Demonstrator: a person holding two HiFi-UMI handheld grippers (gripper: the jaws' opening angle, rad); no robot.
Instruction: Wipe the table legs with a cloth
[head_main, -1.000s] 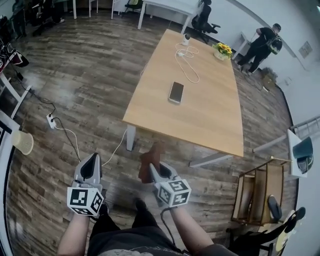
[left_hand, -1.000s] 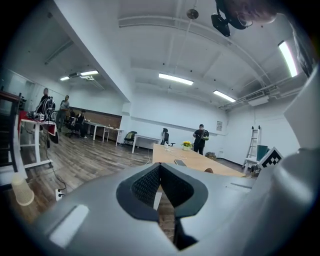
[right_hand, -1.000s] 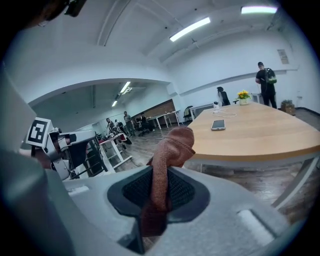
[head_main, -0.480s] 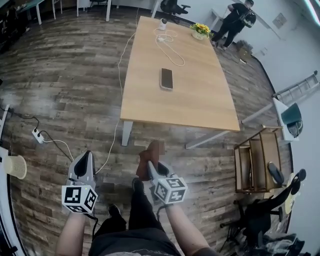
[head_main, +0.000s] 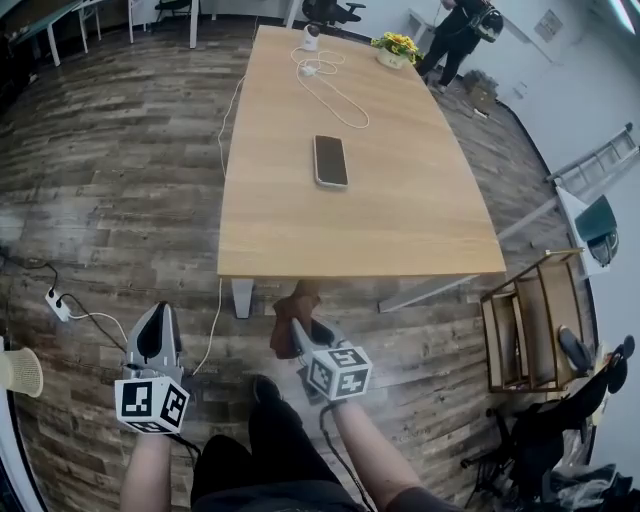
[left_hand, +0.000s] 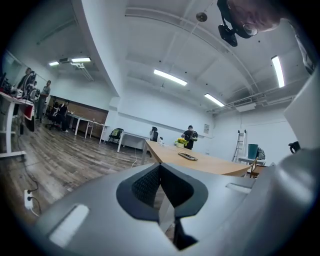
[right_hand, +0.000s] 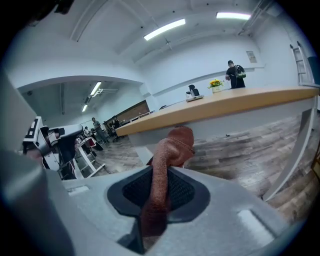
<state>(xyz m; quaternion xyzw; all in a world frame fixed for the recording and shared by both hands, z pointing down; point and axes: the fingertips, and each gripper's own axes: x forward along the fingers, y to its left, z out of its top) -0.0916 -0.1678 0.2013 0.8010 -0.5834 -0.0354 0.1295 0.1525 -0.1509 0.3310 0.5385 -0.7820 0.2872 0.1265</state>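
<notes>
While right gripper (head_main: 300, 335) jaws clamp cloth (head_main: 291, 310) near table leg (head_main: 242, 297) | left gripper (head_main: 158, 314) jaws together

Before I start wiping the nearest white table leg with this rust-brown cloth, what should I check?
1. Rust-brown cloth clamped in right gripper: ok, jaws shut on it.
2. Left gripper free: ok, jaws together, nothing between them.
3. Cloth on nearest white table leg: not ok, apart from it.
4. Leg clear of thin white cable: not ok, the cable hangs close beside it.
5. Enough loose cloth to wrap the leg: cannot tell.
</notes>
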